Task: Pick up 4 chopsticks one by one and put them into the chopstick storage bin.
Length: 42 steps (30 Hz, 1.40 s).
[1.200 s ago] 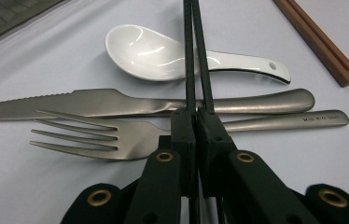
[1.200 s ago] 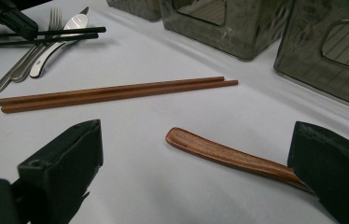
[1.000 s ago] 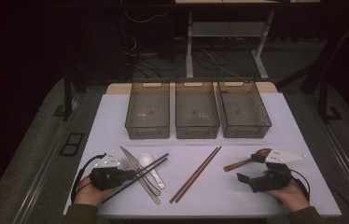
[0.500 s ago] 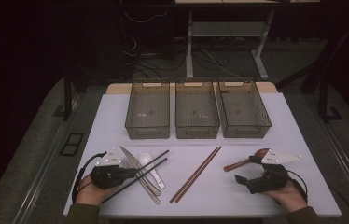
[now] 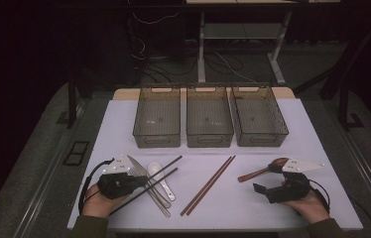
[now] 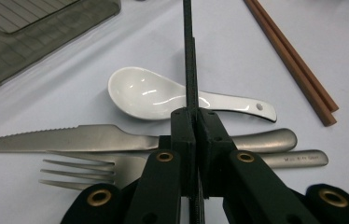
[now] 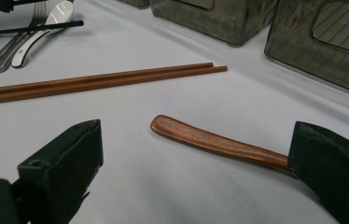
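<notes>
High view: left gripper at the near-left of the worktop, fingers pressed together on the black chopsticks. They slant up-right across the knife, white spoon and fork. Right gripper sits near-right, fingers spread, just short of the wooden spoon. Brown chopsticks lie loose between the two. The three bins behind look empty.

Versus a second ago: barely anything. The left hand has nudged slightly, with the same pinch. The right gripper's fingers have swung a little nearer the person. So the grasp looks done and the lift hasn't started; carrying the sticks to a bin is probably next.

Left gripper view: left gripper is clamped on a thin black stick running straight up (can't tell if both sticks are caught). Knife, fork and white spoon lie right underneath, so a low drag could snag them.

Right gripper view: right gripper is wide apart, with the wooden spoon handle lying between the fingers and running behind the right one. Contact is unclear, and nothing is gripped.
</notes>
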Available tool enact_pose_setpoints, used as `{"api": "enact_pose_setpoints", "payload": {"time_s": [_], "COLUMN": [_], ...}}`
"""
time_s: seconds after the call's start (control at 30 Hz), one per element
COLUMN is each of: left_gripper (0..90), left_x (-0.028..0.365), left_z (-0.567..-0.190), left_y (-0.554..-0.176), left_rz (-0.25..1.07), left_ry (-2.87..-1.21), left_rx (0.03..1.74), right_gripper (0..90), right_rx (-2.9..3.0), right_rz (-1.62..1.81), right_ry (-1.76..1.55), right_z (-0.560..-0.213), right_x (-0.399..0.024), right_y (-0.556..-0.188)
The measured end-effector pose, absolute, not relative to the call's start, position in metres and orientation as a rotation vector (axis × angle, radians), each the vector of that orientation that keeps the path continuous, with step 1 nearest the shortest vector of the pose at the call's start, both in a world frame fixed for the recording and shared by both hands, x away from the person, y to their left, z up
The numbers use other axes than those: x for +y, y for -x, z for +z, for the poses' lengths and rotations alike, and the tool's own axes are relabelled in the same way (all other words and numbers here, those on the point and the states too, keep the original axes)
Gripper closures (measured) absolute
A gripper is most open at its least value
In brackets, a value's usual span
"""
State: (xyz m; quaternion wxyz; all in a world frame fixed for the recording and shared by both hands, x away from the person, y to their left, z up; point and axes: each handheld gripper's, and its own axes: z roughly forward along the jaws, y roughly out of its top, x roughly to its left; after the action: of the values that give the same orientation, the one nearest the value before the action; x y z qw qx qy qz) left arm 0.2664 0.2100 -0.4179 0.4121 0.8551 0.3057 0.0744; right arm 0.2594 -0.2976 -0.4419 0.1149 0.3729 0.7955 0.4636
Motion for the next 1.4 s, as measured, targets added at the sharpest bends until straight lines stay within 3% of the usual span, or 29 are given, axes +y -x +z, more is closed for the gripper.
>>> {"api": "enact_pose_setpoints", "payload": {"time_s": [1.4], "left_gripper": [85.1], "left_x": [0.190], "left_z": [-0.381], "left_y": [-0.293], "left_rz": [0.235], "left_ry": [-2.067], "left_rx": [0.779], "right_gripper": [2.9], "right_rx": [2.322], "right_rz": [1.390], "right_ry": [-1.094], "right_z": [-0.440], "right_x": [-0.298], "right_y": [-0.258]}}
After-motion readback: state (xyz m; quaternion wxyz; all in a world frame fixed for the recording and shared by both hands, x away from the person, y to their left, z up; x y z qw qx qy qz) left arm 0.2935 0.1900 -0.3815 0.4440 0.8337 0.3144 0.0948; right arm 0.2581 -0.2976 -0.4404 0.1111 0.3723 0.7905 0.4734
